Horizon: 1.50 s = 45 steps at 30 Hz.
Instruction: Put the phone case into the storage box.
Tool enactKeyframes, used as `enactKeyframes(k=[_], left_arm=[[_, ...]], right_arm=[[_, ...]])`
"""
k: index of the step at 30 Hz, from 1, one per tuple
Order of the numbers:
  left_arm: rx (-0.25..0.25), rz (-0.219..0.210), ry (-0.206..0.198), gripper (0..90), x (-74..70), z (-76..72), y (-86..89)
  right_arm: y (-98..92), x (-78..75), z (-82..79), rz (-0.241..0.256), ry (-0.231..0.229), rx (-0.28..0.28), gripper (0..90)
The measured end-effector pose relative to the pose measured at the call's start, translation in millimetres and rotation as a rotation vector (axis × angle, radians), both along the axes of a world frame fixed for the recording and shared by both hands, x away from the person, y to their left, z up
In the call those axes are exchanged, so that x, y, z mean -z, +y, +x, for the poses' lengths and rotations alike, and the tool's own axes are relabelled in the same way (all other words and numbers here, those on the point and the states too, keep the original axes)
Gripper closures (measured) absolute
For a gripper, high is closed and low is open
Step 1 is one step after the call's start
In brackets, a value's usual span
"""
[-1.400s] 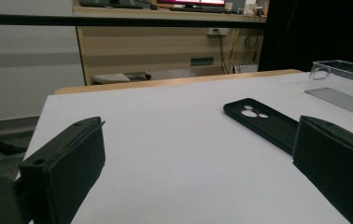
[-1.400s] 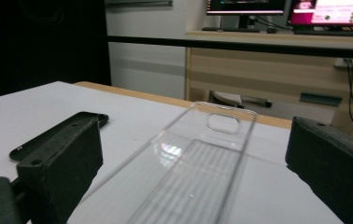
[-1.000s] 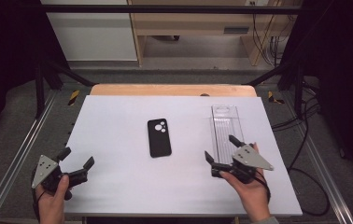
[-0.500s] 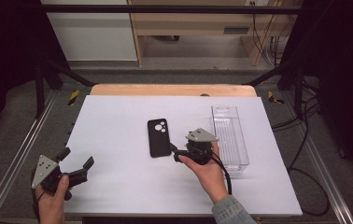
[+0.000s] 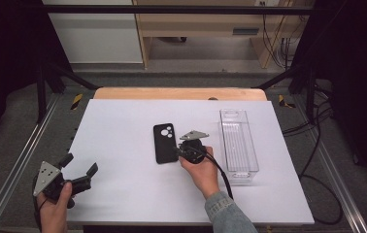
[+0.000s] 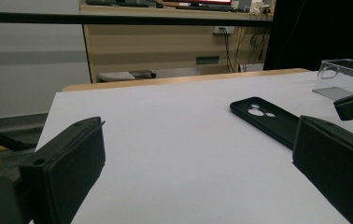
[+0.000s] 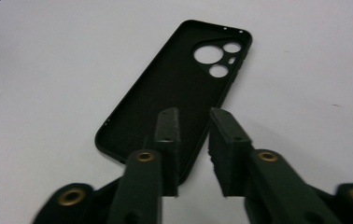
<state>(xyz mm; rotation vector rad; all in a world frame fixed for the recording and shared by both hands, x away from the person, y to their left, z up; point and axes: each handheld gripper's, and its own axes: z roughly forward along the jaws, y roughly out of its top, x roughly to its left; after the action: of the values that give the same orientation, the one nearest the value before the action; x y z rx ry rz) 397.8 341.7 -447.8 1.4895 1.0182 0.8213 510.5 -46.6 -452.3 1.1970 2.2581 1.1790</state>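
The right gripper [image 5: 177,151] sits right at the long right edge of the black phone case [image 5: 164,142], low on the white table [image 5: 123,126]. In the right gripper view, its two jaws are a little apart and close in on that edge, one jaw over the inside of the case and one over the table; they do not pinch it yet. The case lies flat in the middle of the table. Its long side runs away from the person, and the camera holes are at the far end. The open side faces up. It is dark, thin and soft-looking. The left gripper [image 5: 77,177] is well apart, near the front left corner, jaws wide open. A clear plastic box [image 5: 238,145] lies to the right.
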Motion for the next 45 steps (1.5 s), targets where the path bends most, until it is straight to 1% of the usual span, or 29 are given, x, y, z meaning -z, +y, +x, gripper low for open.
enactKeyframes(k=[3, 6, 10, 18, 20, 22, 27, 30, 32, 35, 40, 42, 44, 45], left_arm=[[-0.001, 0.0, 0.0, 2.6, 0.0, 0.1, 0.2], [0.0, 0.0, 0.0, 2.6, 0.2, 0.2, 0.0], [0.004, 0.001, 0.001, 2.6, 0.2, 0.1, -0.4], [0.011, 0.006, 0.004, 2.6, 0.5, 0.7, -1.7], [0.011, 0.007, 0.004, 2.6, 0.5, 0.7, -1.7], [0.012, 0.007, 0.004, 2.7, 0.6, 0.8, -1.8], [0.015, 0.01, 0.005, 2.6, 0.6, 0.8, -2.3], [0.016, 0.011, 0.006, 2.6, 0.7, 1.0, -2.4], [0.017, 0.011, 0.006, 2.6, 0.8, 1.1, -2.4], [0.018, 0.011, 0.007, 2.6, 0.9, 1.2, -2.7], [0.021, 0.014, 0.008, 2.6, 1.0, 1.1, -3.8], [0.021, 0.014, 0.009, 2.6, 1.2, 1.2, -3.8], [0.02, 0.014, 0.009, 2.6, 1.3, 1.4, -3.5], [0.02, 0.014, 0.01, 2.6, 1.4, 1.5, -3.4]], right_arm=[[2.8, 2.6, 0.0, -0.002, 0.0, -0.017, 85.8], [5.0, 5.0, 0.4, -0.006, 0.003, -0.019, 89.8], [8.7, 8.0, 0.4, -0.01, 0.015, -0.018, 90.0], [13.9, 15.3, -0.4, -0.044, 0.036, -0.033, 90.0], [15.5, 16.0, -1.2, -0.031, 0.043, -0.033, 90.0], [18.0, 16.9, -2.3, -0.034, 0.041, -0.044, 90.0], [22.4, 21.2, -2.7, -0.051, 0.054, -0.057, 90.0], [22.6, 24.5, -1.2, -0.061, 0.063, -0.052, 90.0], [21.9, 25.5, -0.5, -0.055, 0.066, -0.051, 90.0], [21.7, 24.9, -0.7, -0.059, 0.07, -0.056, 90.0], [20.2, 23.4, 0.6, -0.064, 0.096, -0.07, 90.0], [18.7, 22.4, -0.3, -0.064, 0.116, -0.078, 90.0], [17.7, 21.2, -2.9, -0.072, 0.131, -0.087, 90.0], [16.7, 20.1, -5.5, -0.087, 0.138, -0.097, 90.0]])
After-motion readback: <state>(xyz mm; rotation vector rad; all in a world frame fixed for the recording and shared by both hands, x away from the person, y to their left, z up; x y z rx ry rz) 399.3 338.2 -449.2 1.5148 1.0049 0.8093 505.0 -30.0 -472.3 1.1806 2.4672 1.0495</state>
